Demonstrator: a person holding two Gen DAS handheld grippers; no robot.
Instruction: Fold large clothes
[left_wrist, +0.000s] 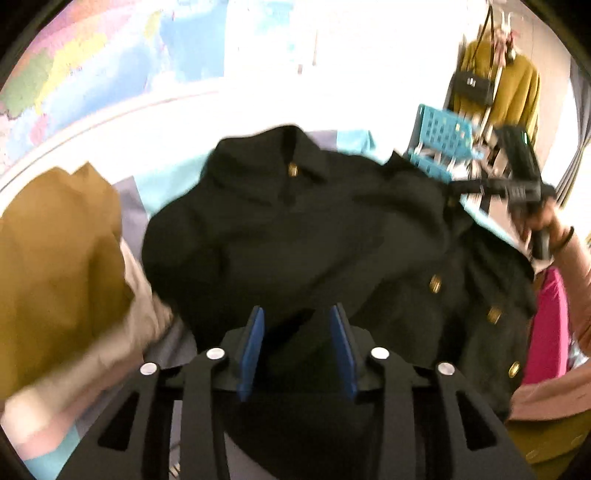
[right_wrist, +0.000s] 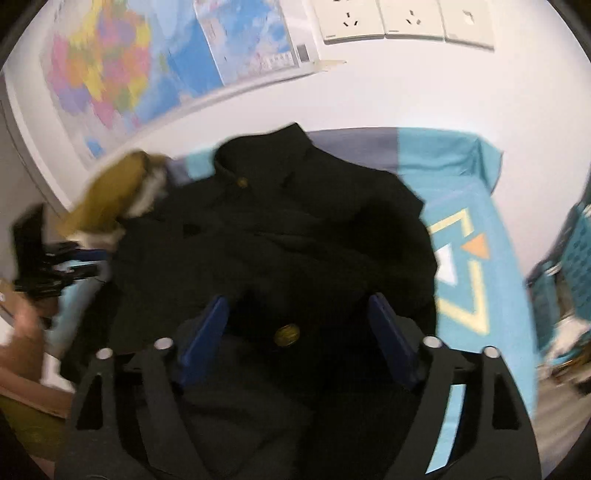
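Note:
A black jacket (left_wrist: 295, 229) with gold buttons lies spread on the bed, collar toward the wall. The right wrist view shows it as well, the jacket (right_wrist: 295, 229) filling the middle. My left gripper (left_wrist: 297, 314) hangs over its lower edge; the blue pads stand apart with dark cloth showing in the gap, not pinched. My right gripper (right_wrist: 299, 301) is wide open above the cloth, a gold button (right_wrist: 286, 334) lying between its fingers. Each gripper also shows in the other's view: the right gripper (left_wrist: 469, 186) at the jacket's right side, the left gripper (right_wrist: 85, 264) at its left.
A mustard garment (left_wrist: 55, 258) is heaped left of the jacket. The teal patterned bed cover (right_wrist: 461, 240) runs to the right. A blue basket (left_wrist: 443, 140) and a hanging mustard coat (left_wrist: 517, 88) stand beyond the right side. A pink item (left_wrist: 550, 325) lies near the person's sleeve. A map (right_wrist: 110, 74) hangs on the wall.

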